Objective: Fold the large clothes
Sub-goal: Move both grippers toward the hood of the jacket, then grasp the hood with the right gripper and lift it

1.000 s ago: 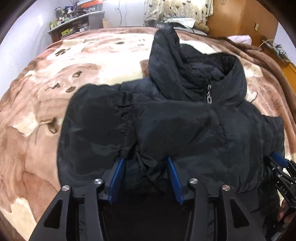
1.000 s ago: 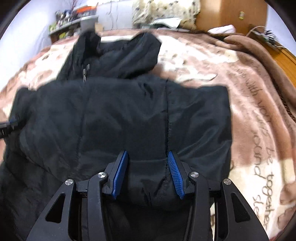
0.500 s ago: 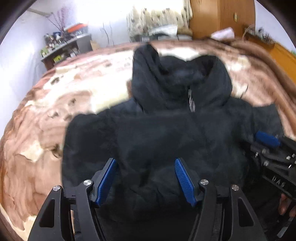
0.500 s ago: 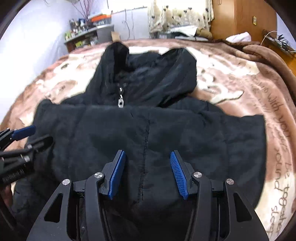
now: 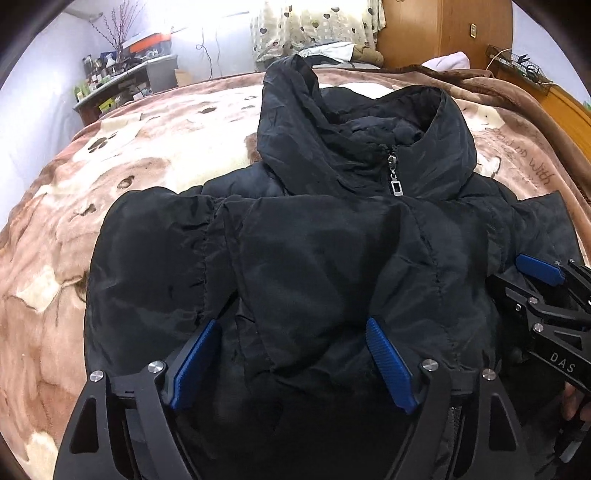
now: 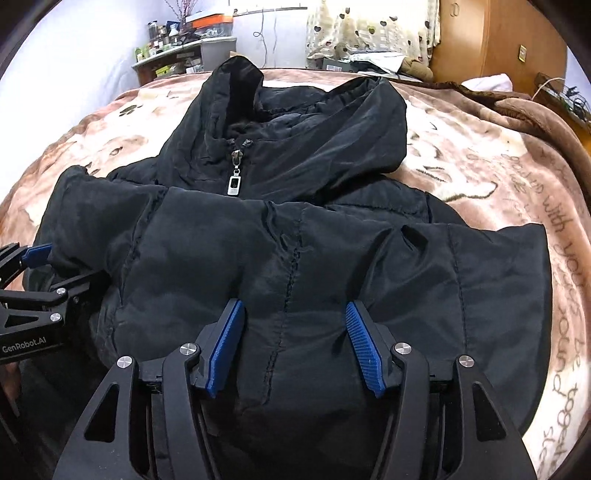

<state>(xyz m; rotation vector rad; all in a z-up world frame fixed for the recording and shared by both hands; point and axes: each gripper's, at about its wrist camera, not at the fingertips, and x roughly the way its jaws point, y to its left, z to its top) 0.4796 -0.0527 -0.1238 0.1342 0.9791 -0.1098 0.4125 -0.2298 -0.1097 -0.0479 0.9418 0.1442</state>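
A black hooded puffer jacket (image 5: 332, 240) lies on the bed, hood at the far end, with a folded layer across its chest below the silver zipper pull (image 5: 396, 186). It also shows in the right wrist view (image 6: 295, 240). My left gripper (image 5: 291, 354) is open above the near left part of the folded layer, holding nothing. My right gripper (image 6: 291, 339) is open above the near right part, holding nothing. Each gripper shows at the other view's edge: the right one (image 5: 543, 295), the left one (image 6: 37, 280).
The jacket rests on a brown and cream blanket (image 5: 147, 147) with paw prints and lettering (image 6: 554, 258). A cluttered shelf (image 5: 122, 85) stands at the back left, a wooden wardrobe (image 5: 443, 33) at the back right, and bedding is piled past the hood.
Both grippers have opened wider, let go of the jacket fabric and pulled back and up. The folded layer now lies flat across the chest.
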